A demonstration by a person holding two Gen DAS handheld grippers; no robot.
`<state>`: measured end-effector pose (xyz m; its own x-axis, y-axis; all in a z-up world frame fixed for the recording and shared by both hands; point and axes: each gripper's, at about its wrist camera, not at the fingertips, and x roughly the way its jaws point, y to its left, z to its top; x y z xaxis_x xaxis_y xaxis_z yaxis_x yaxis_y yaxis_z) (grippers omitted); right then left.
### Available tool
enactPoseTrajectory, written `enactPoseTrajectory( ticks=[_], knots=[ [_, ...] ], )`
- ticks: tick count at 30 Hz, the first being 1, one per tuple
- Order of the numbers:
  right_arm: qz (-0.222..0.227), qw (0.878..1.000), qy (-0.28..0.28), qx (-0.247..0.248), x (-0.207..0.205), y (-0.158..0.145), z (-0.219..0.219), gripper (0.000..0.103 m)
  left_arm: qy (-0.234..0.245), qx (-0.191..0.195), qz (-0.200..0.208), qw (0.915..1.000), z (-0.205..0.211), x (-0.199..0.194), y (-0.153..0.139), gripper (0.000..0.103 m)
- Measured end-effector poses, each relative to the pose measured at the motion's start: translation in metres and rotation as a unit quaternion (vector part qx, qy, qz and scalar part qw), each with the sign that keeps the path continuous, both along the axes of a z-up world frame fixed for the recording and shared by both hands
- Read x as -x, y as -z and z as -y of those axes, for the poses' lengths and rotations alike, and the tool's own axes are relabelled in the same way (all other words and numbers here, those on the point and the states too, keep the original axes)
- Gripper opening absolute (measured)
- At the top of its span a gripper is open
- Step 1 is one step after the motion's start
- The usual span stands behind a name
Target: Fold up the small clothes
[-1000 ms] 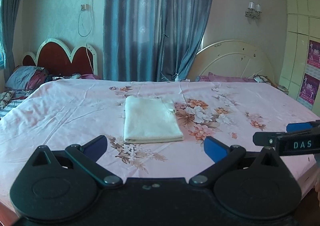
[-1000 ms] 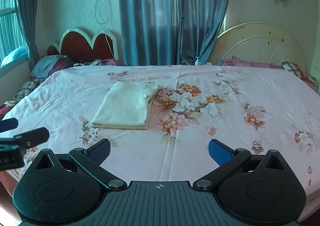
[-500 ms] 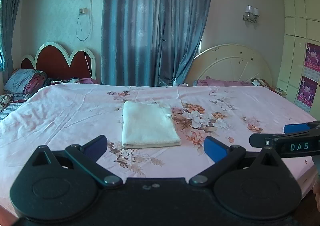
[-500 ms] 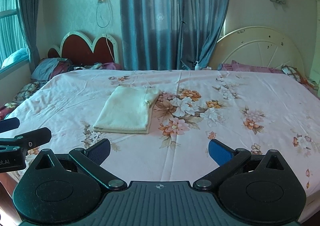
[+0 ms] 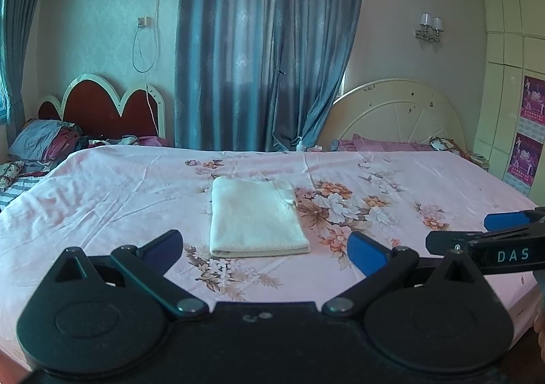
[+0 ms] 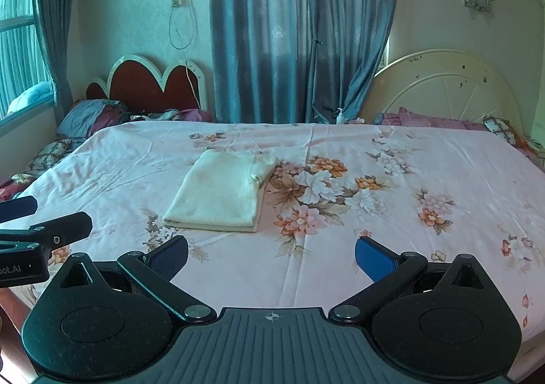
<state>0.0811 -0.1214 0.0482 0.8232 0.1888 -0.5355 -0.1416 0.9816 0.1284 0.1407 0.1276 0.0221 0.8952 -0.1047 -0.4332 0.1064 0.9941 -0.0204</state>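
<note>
Folded cream garment (image 5: 257, 219) lies flat on the bed (image 5: 102, 193), a tidy rectangle beside the printed flower cluster on the pink floral sheet (image 6: 391, 213), with its doubled edge facing the cameras and a slightly rumpled corner at its far right. Both tools hang back over the near edge of the bed, well apart from the cloth. The left gripper (image 5: 265, 249) has its jaws spread wide and holds nothing; the right gripper (image 6: 271, 256) is likewise spread wide and empty, and each shows at the side of the other's view.

Judging from the neat stack, the fold looks essentially finished, so the step in hand is probably to leave the piece as it lies or give it one last tidy. To do that well, any approach should come in low and level, touch only that rumpled far corner, and press rather than drag, since a thin soft cloth will slide and undo its layers if it is pulled sideways across the sheet.
</note>
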Motion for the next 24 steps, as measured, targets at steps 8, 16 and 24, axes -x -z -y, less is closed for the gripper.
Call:
enactPoseTrajectory(
  ticks=[8, 16, 24],
  knots=[
    [0.002, 1.000, -0.002, 0.002, 0.0012, -0.0005, -0.0007, 0.103, -0.001, -0.001, 0.000, 1.0000, 0.0004, 0.0003, -0.0004, 0.102],
    [0.002, 1.000, -0.004, 0.001, 0.0012, -0.0013, -0.0010, 0.103, 0.000, -0.001, 0.002, 1.0000, 0.0009, -0.0014, -0.0027, 0.102],
    [0.003, 1.000, -0.006, 0.001, 0.0014, -0.0018, 0.0000, 0.103, 0.000, -0.001, 0.003, 1.0000, 0.0016, -0.0011, -0.0037, 0.102]
  ],
)
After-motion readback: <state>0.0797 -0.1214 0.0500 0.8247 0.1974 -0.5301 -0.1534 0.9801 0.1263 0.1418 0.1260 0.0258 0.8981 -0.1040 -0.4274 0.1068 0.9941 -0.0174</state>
